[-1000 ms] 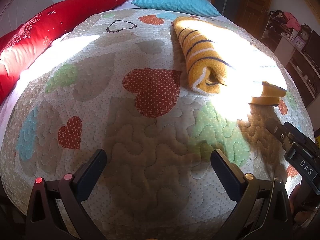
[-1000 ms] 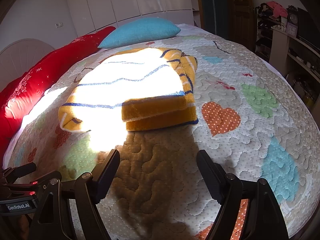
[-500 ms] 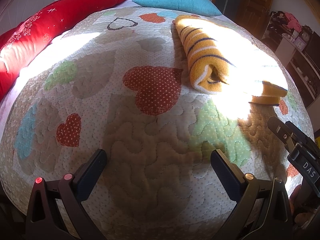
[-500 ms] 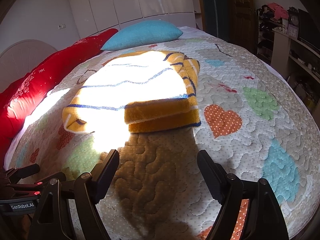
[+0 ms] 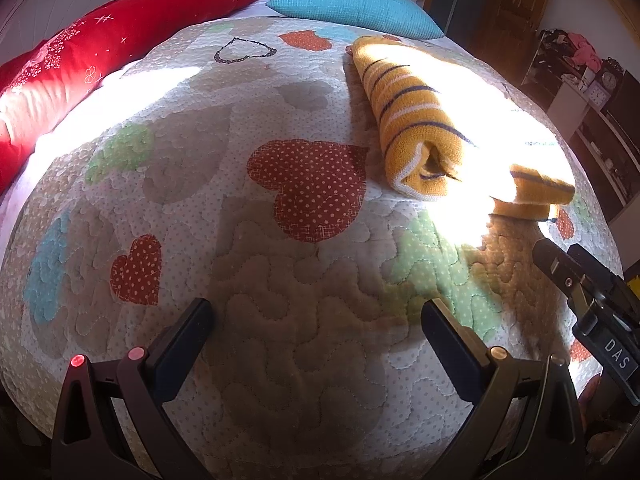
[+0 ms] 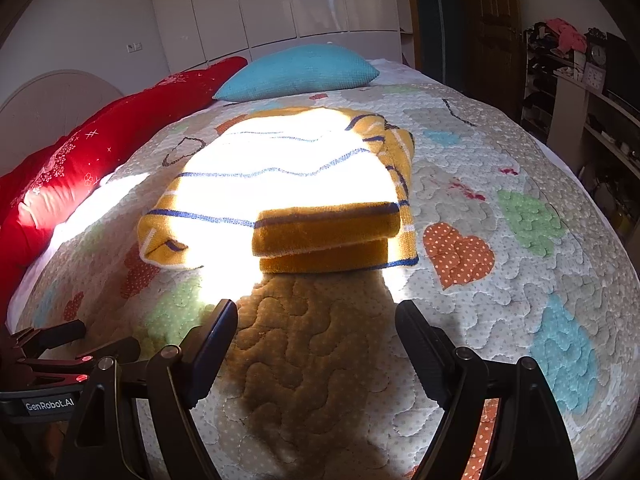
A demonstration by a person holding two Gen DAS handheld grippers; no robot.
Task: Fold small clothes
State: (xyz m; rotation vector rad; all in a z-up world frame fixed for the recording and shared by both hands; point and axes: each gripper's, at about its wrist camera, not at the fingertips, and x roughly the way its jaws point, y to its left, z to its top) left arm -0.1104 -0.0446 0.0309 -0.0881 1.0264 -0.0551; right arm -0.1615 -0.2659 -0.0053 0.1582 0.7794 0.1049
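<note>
**Sweater looks folded, both claws free**

The task seems close to its end, as far as I can judge. The yellow striped sweater (image 6: 288, 196) lies on the quilt (image 6: 500, 280) in a compact folded packet, its layers stacked at the near edge, and no loose sleeve is visible. What may remain is only a last tidying, or another garment (none is visible on the bed).

From left to right: a long red bolster (image 5: 100, 52) runs along the far left side of the bed. The left gripper (image 5: 316, 340) hangs over bare quilt with its jaws spread wide and nothing between them. The right gripper (image 6: 316, 340) stands just near the sweater, also spread wide and empty, not touching the cloth. A turquoise pillow (image 6: 300, 72) rests at the far end, beyond the sweater.

The quilt is soft and stitched, with coloured hearts, and strong sunlight falls across the sweater, washing out its top. White cabinet doors (image 6: 280, 4) stand behind the bed, and cluttered shelves (image 6: 568, 64) with a clock stand at the right.
</note>
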